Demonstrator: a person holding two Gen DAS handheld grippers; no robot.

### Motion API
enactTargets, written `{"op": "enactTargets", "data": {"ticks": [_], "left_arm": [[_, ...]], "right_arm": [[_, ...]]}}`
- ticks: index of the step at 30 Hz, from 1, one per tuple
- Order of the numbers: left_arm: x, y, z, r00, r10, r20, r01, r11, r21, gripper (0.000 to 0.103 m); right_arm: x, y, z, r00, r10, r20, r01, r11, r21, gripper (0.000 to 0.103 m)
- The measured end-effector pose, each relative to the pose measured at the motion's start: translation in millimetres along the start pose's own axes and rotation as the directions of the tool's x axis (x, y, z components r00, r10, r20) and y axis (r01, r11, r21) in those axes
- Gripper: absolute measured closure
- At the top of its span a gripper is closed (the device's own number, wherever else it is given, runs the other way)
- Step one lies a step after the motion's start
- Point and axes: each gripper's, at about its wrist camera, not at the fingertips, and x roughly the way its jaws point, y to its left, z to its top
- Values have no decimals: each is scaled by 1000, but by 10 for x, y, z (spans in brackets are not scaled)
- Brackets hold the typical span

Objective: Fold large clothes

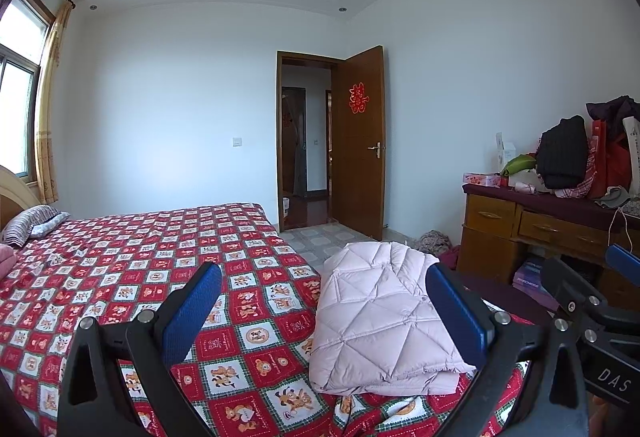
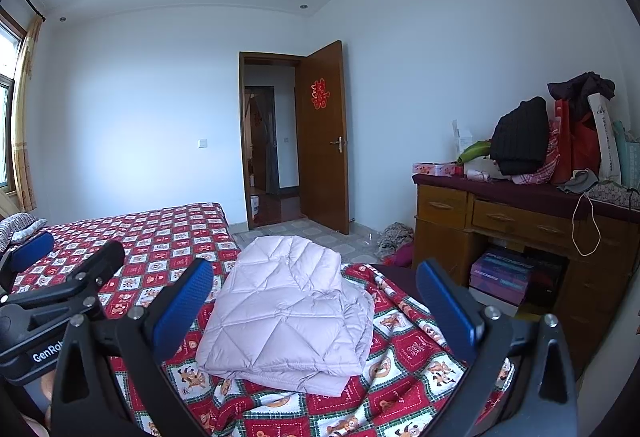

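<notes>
pale pink quilted jacket (image 2: 288,309), folded, lying on bed corner

I see home bedroom. Bed (image 1: 120,269) with red cartoon-print patchwork sheet, striped pillow (image 1: 28,223) at headboard end. Yellow curtain (image 1: 50,109) beside window. Wooden door (image 2: 324,137) stands open, red paper double-happiness cutout (image 2: 319,93) on it, hallway beyond. Wooden desk (image 2: 500,221) along right wall, piled with clothes and bags; shoeboxes (image 2: 500,277) beneath. Recessed ceiling lights, tiled floor.
</notes>
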Motion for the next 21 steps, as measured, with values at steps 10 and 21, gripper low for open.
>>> {"op": "enactTargets", "data": {"ticks": [10,21], "left_arm": [[14,25,-11,1000,15,-1,-15,1000,-2,1],[34,36,-20,999,32,-2,-32,999,6,1]], "right_arm": [[53,-36,10,1000,3,-1,-3,1000,0,0],[-1,-42,-10,1000,-12,-9,12,1000,18,0]]}}
